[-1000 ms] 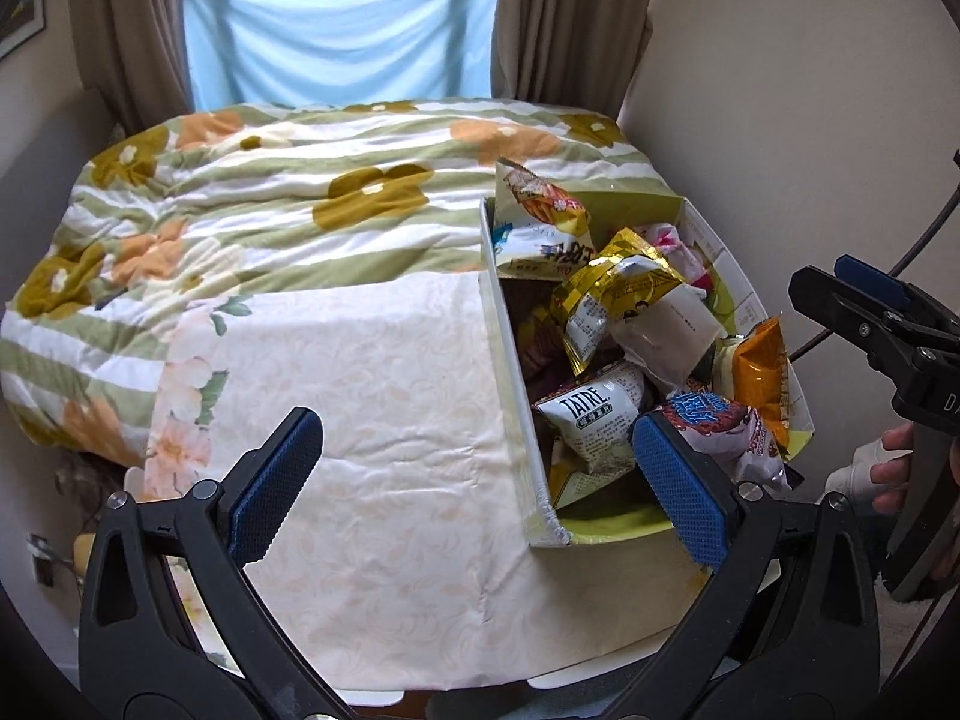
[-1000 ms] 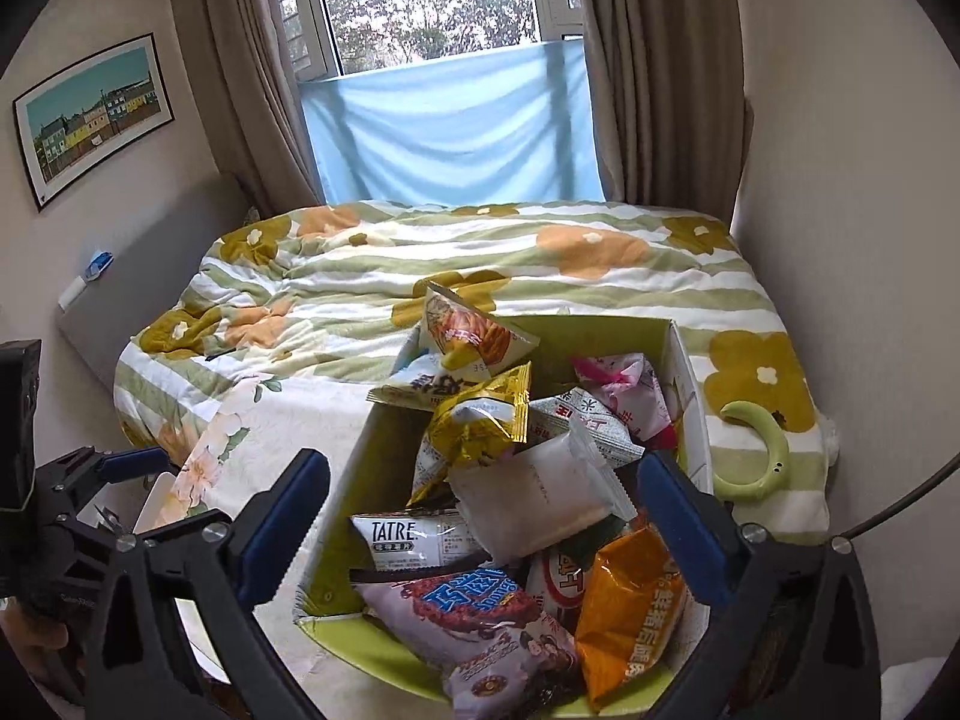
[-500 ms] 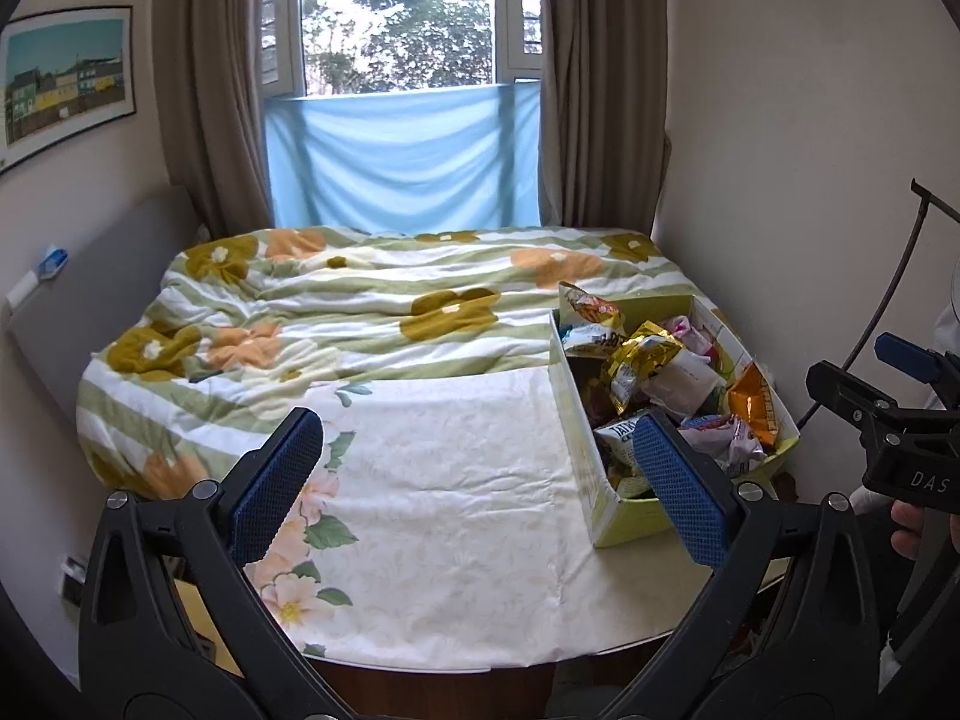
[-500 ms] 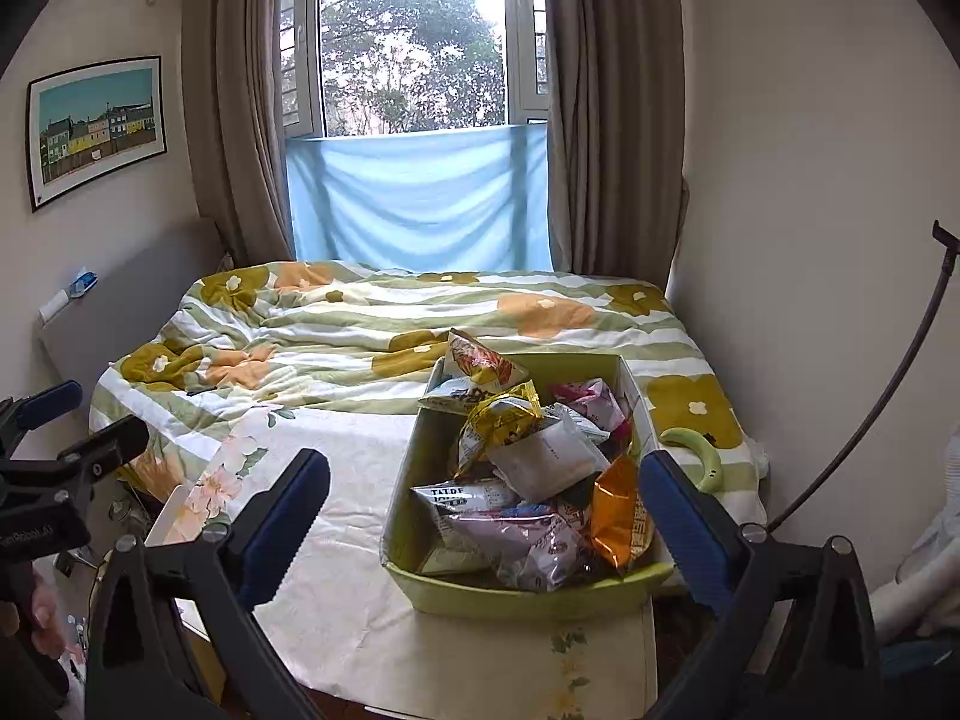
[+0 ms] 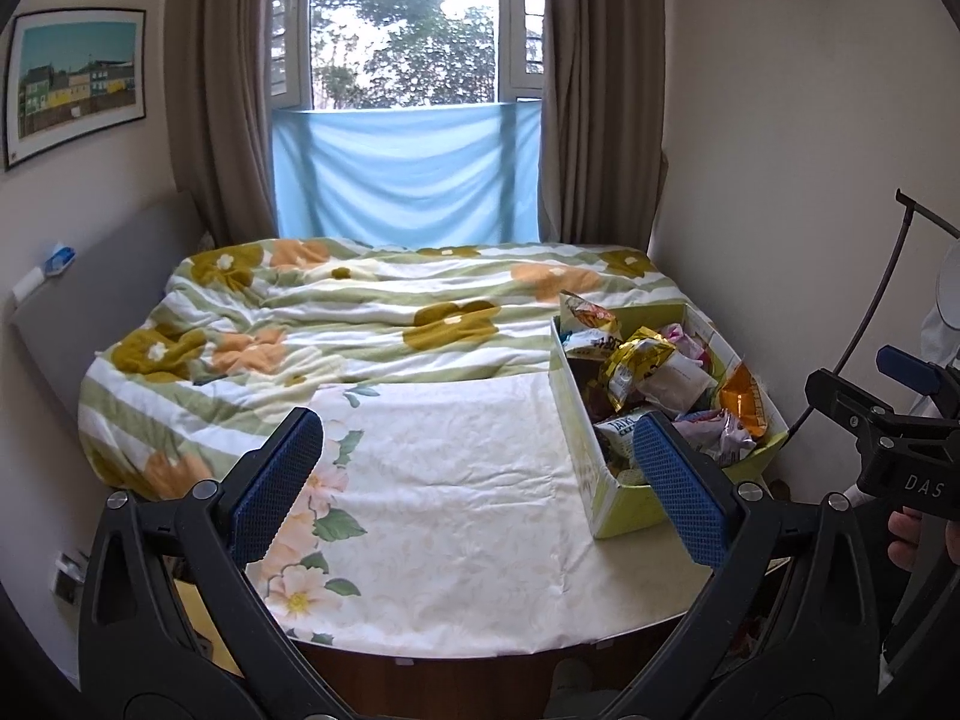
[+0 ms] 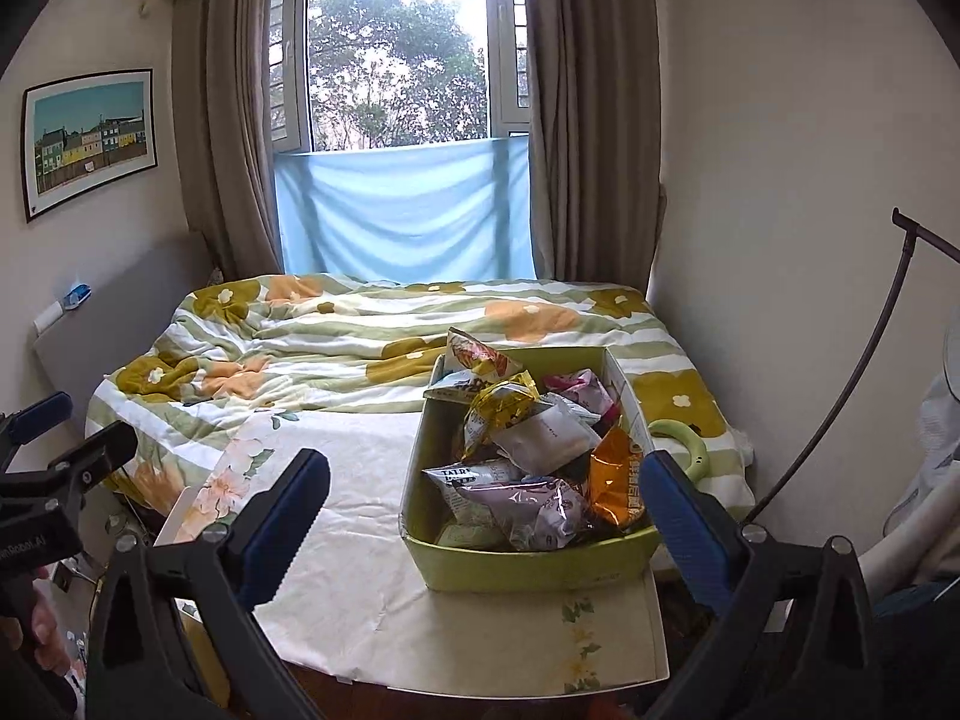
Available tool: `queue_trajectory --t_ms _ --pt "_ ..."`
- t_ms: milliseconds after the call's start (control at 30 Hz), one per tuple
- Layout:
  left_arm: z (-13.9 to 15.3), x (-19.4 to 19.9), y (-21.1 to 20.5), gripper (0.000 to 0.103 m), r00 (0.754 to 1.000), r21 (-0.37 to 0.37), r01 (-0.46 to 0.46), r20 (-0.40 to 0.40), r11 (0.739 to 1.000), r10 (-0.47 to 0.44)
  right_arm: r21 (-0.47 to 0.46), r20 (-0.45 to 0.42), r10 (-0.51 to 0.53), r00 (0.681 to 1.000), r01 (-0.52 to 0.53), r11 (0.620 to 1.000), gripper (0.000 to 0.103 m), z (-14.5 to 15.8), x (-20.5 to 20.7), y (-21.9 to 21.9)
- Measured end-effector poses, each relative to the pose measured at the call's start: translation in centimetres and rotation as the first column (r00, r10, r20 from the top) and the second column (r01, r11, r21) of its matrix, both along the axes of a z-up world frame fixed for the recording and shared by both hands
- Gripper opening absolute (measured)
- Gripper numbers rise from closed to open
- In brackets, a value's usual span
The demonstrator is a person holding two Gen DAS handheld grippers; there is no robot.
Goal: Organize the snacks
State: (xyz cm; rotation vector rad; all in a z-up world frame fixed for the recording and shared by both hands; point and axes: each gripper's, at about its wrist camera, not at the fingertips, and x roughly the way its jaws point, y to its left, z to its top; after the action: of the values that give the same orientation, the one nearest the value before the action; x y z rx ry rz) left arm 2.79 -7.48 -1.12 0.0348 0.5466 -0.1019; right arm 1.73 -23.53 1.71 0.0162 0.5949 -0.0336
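Note:
A light green cardboard box (image 5: 627,507) (image 6: 528,567) stands at the right end of a table with a white floral cloth (image 5: 456,480) (image 6: 360,516). It is heaped with several snack packets: a gold one (image 6: 501,405), a white one (image 6: 549,435), an orange one (image 6: 612,483), a silvery purple one (image 6: 528,507). My left gripper (image 5: 477,480) is open and empty, held back from the table. My right gripper (image 6: 483,510) is open and empty, in front of the box. Each gripper shows at the edge of the other's view.
A bed with a green striped, flowered quilt (image 5: 372,312) lies behind the table. A window with a blue cloth (image 6: 402,210) and curtains is at the back. A wall is close on the right. A green ring (image 6: 684,450) lies on the bed beside the box.
Both grippers have pulled back and up from the box, so the table, bed and window now fill the views. Both stayed open and empty.

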Motion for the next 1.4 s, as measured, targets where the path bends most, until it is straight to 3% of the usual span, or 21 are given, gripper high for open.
queue_trajectory --t_ms 1400 --pt "0.0 1.7 -0.4 0.103 1.0 0.01 0.014 -0.001 1.0 -0.014 0.01 -0.03 -0.019 0.999 0.019 1.0 0.102 -1.0 1.1 0.0"
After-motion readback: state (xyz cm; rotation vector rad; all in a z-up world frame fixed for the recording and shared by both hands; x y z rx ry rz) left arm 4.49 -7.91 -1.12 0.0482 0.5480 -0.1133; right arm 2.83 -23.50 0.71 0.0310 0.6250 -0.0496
